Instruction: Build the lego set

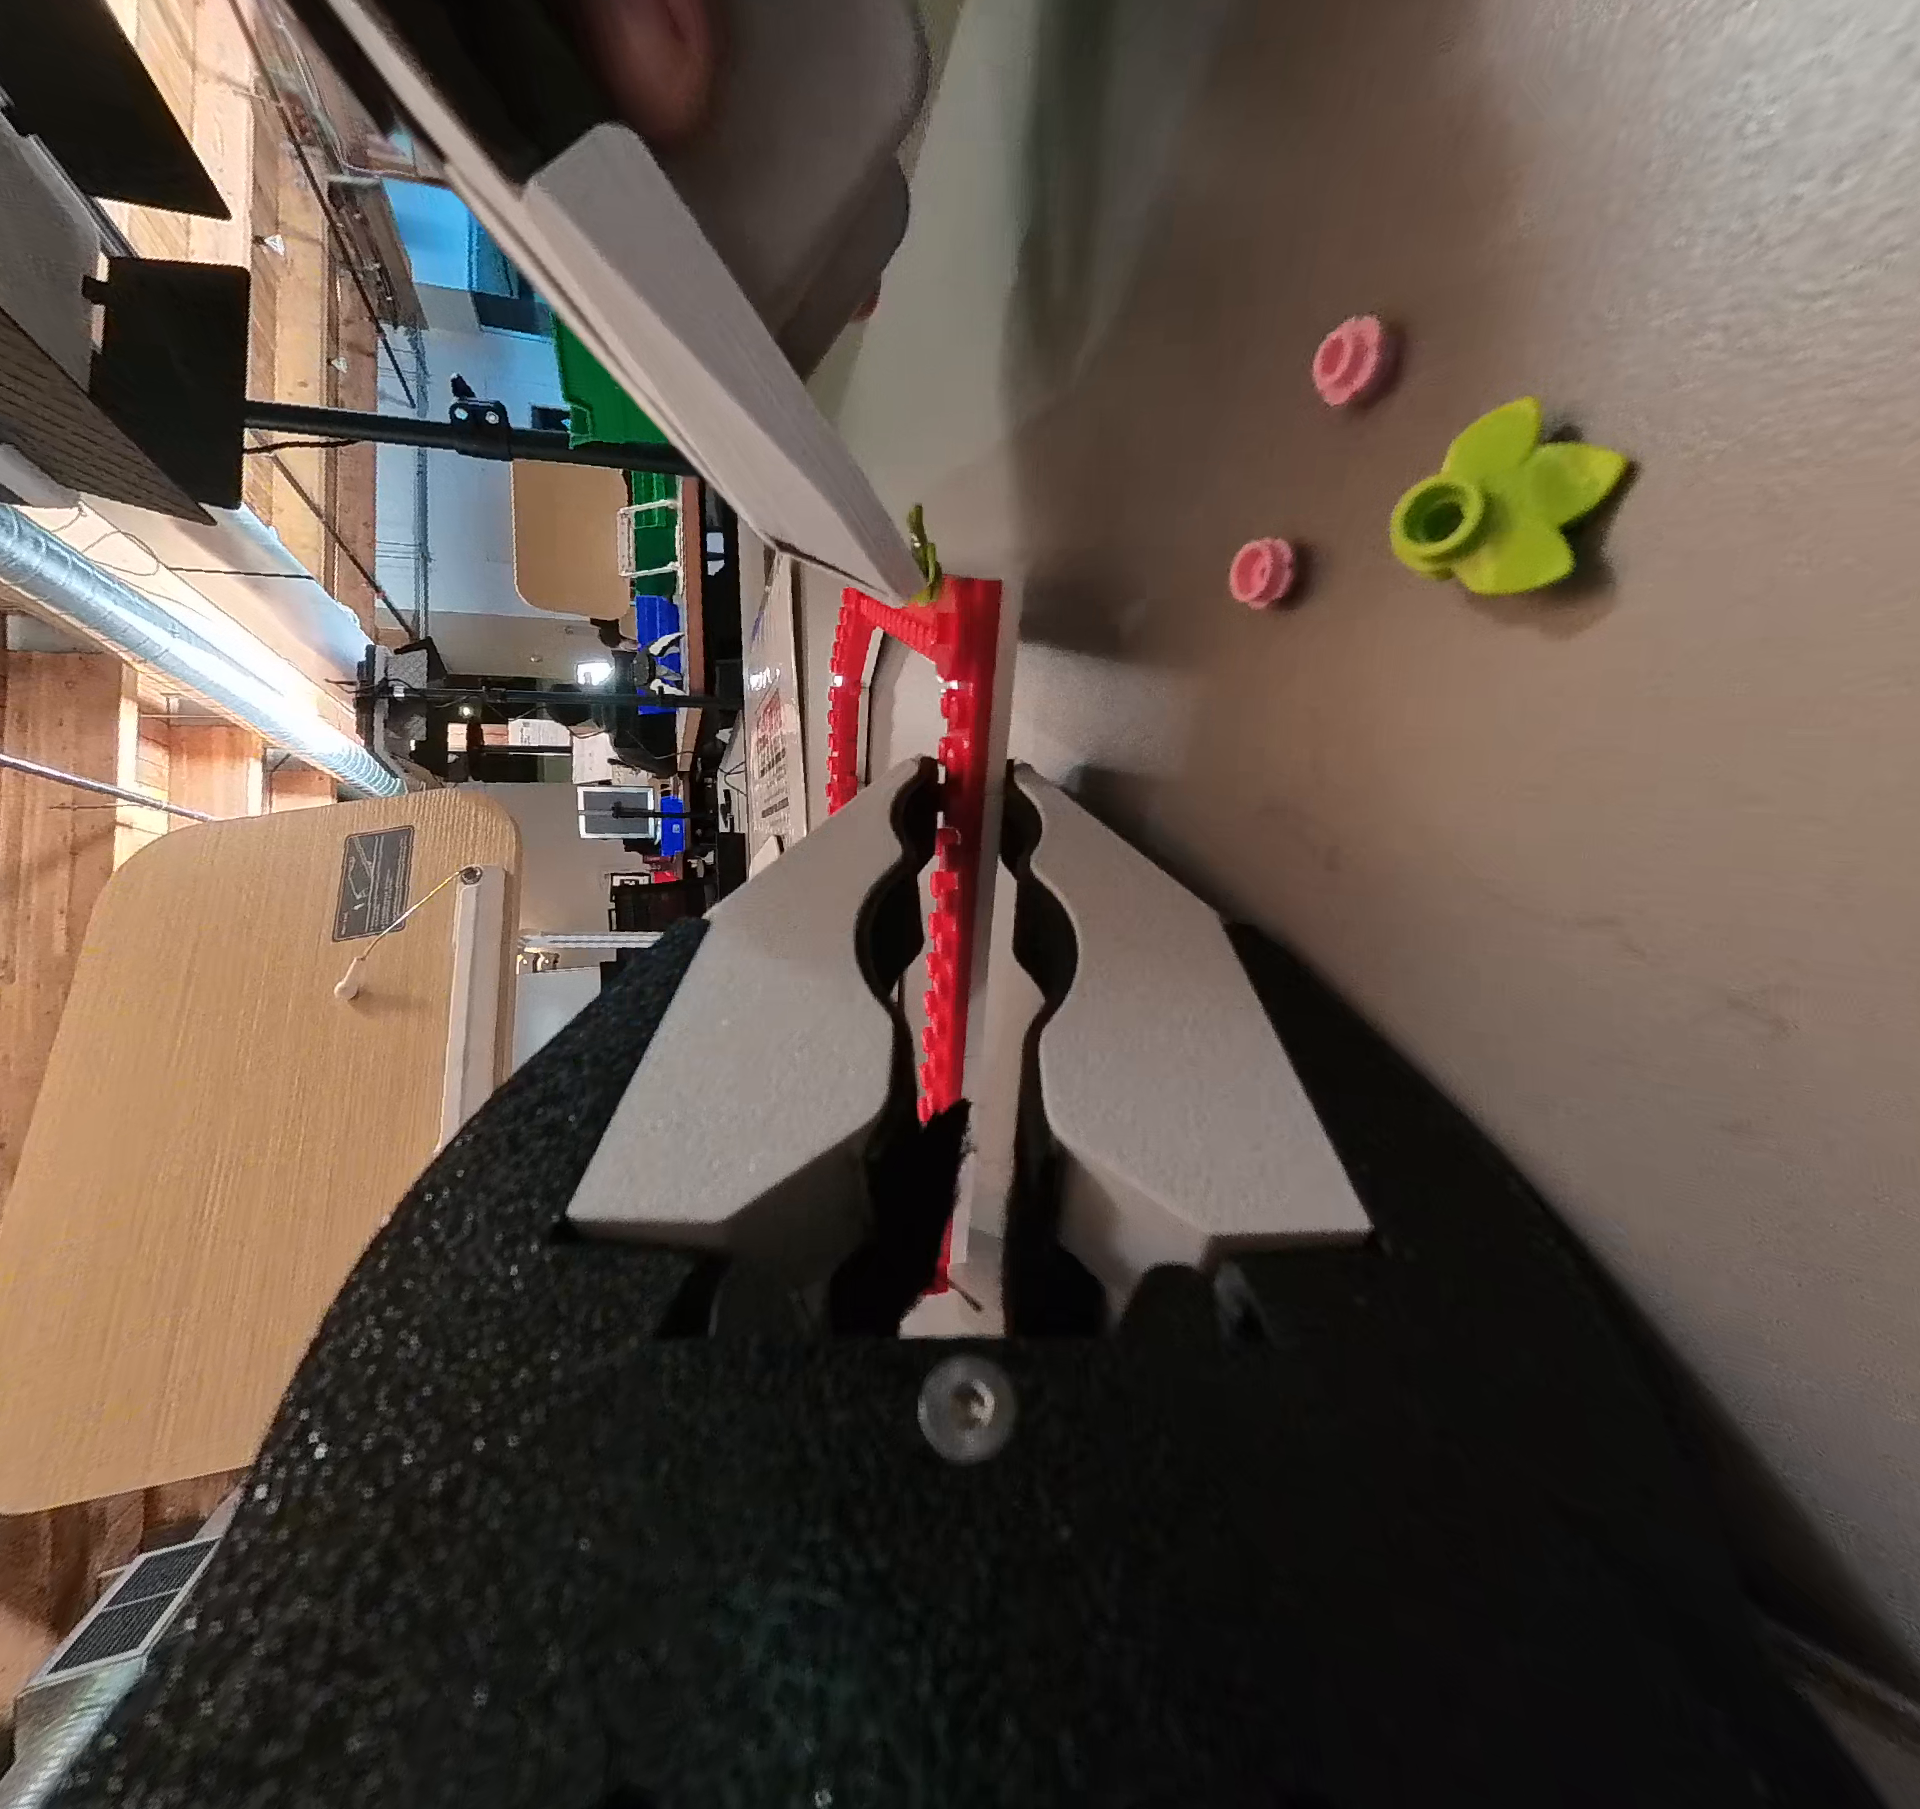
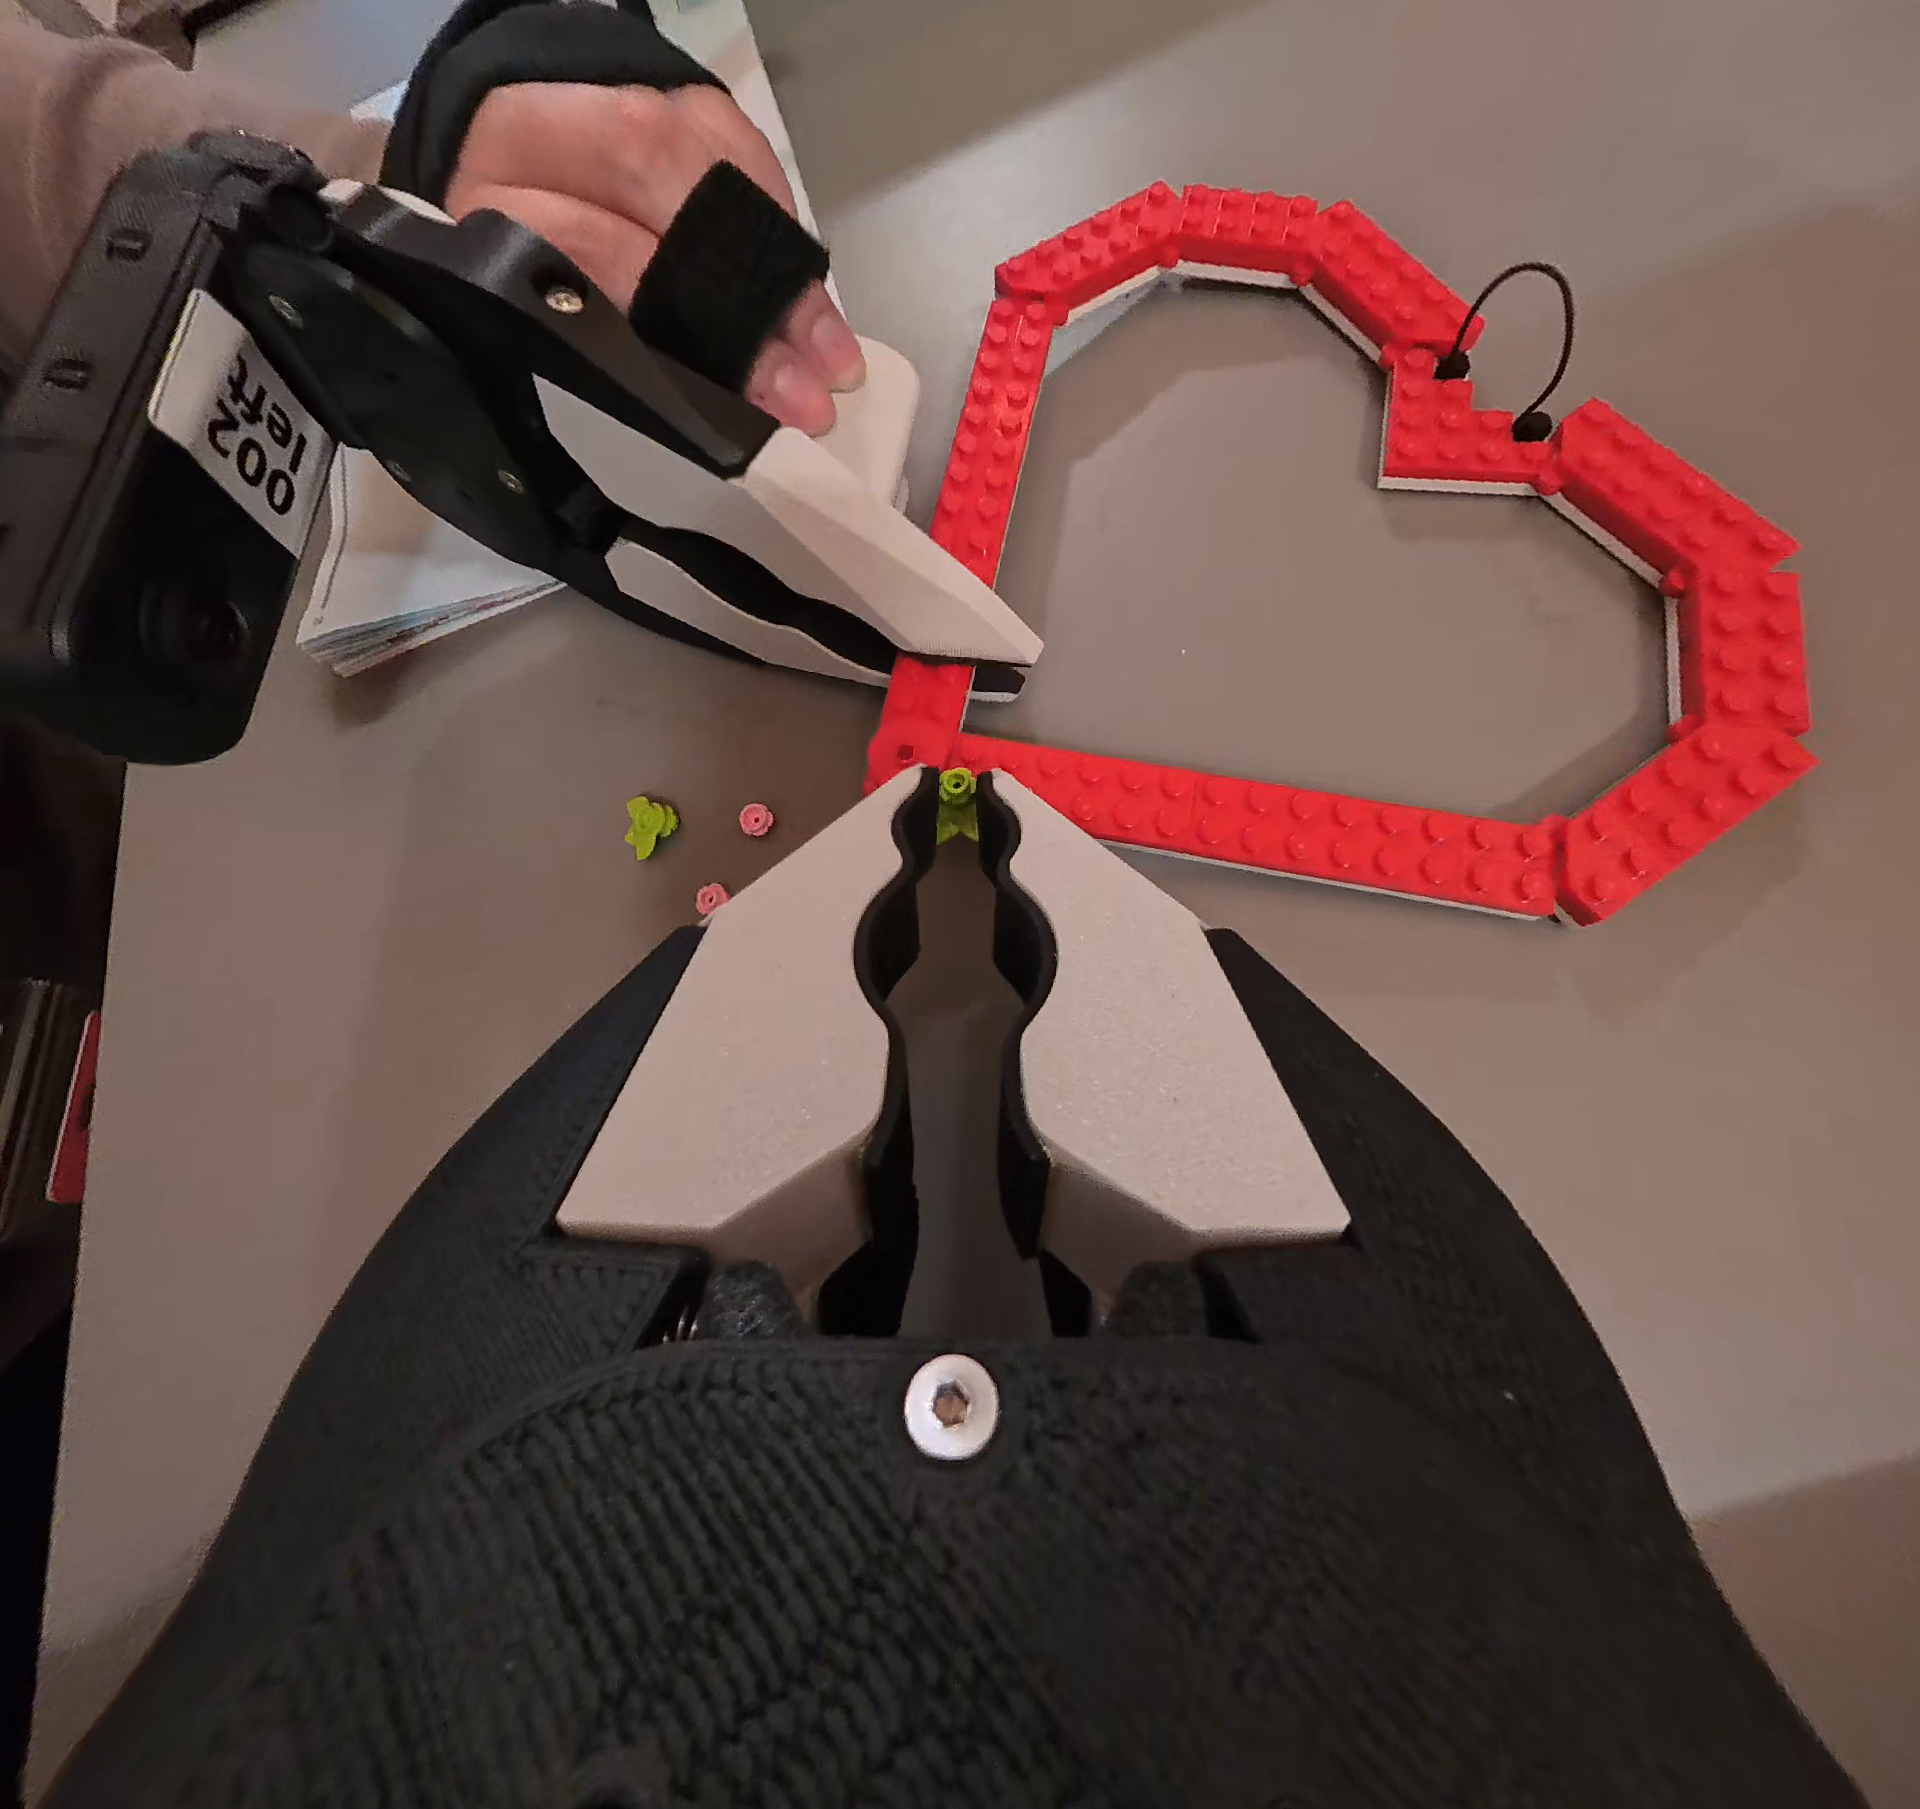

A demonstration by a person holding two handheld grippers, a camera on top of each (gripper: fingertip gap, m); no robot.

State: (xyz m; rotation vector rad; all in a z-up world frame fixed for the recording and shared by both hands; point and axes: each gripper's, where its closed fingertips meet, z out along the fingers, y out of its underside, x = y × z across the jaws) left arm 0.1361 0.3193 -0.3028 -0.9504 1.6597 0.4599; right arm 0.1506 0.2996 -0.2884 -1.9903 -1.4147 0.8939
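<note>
A red Lego heart frame (image 2: 1299, 824) on a white underlayer lies flat on the grey table (image 2: 1351, 1188). My left gripper (image 2: 971, 668) is shut on the frame's left side near the lower point; in the left wrist view (image 1: 971, 772) the red studded strip (image 1: 971, 637) runs between its jaws. My right gripper (image 2: 956, 783) is shut on a small lime green leaf piece (image 2: 956, 795) and holds it at the frame's lower point. That leaf piece (image 1: 923, 554) shows at the tip of the right gripper's finger (image 1: 727, 388) in the left wrist view.
A loose lime leaf piece (image 2: 649, 824) and two pink flower pieces (image 2: 758, 819) (image 2: 712, 897) lie left of the right gripper. They show in the left wrist view too (image 1: 1496, 507) (image 1: 1354, 360) (image 1: 1262, 573). A booklet (image 2: 416, 596) lies behind. A black cord loop (image 2: 1527, 325) sits on the heart's notch. My left and right fingertips are right by each other.
</note>
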